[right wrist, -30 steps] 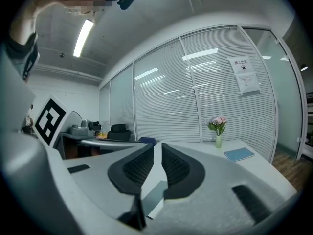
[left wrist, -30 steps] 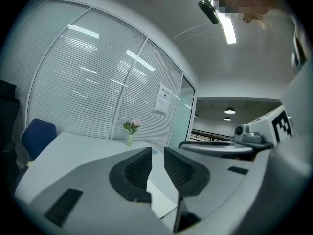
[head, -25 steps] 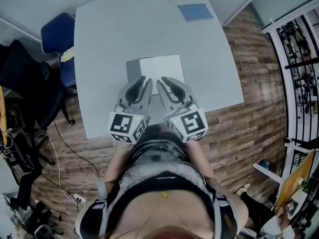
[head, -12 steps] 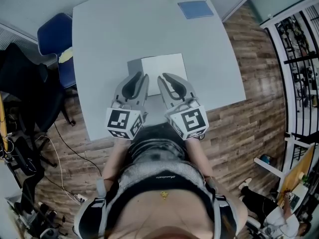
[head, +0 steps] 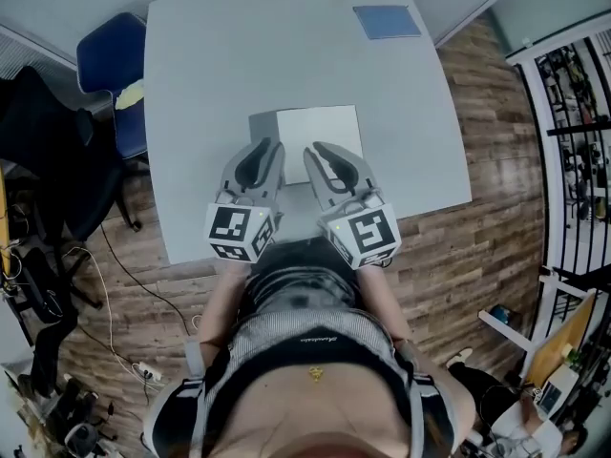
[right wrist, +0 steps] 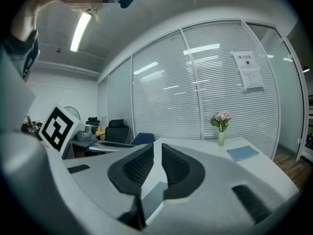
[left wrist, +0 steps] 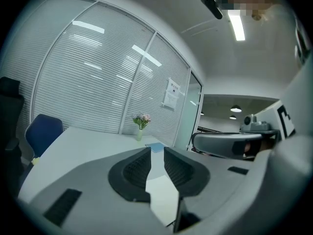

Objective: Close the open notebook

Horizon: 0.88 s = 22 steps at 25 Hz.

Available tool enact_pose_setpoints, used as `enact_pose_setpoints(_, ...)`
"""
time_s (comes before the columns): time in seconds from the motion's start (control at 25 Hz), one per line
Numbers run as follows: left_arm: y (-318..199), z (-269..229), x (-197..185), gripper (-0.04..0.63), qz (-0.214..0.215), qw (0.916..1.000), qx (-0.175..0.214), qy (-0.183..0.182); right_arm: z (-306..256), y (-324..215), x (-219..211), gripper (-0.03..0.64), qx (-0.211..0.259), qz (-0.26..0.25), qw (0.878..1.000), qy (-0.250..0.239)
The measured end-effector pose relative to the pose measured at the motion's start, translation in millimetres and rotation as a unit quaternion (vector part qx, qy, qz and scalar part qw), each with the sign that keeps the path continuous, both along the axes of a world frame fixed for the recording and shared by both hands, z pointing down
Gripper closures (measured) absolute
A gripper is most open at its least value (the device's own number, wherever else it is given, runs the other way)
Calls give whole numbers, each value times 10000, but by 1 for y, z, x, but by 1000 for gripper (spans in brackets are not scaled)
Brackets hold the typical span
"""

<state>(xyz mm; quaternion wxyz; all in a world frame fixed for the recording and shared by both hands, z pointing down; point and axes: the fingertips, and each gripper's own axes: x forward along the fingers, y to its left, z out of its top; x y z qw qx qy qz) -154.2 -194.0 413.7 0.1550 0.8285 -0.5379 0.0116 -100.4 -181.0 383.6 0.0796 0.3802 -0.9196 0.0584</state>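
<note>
The open notebook [head: 315, 139] lies near the front edge of the table [head: 220, 55], white page up, a grey flap [head: 262, 127] showing at its 9 o'clock side. Both the left gripper [head: 274, 147] and right gripper [head: 313, 151] hover at its 6 o'clock edge, jaws narrowly apart and empty. We'd slip one jaw under that grey flap, pinch lightly, and fold it toward 3 o'clock while the other gripper steadies the page.

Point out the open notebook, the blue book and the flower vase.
open notebook [head: 320, 130]: head view, white page.
blue book [head: 387, 21]: head view, cover centre.
flower vase [right wrist: 221, 139]: right gripper view, vase body.
</note>
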Motion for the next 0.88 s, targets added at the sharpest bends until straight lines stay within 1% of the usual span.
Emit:
enact_pose_setpoints(0.6,-9,48,-14,534,-301,9981,-525,-85,20,-10,5,565,-273,-84,9996,86)
enact_pose_setpoints(0.88,-12,78,-24,534,-464,9952,-827,-229,35,-14,5,565,-418,-156,9989,144)
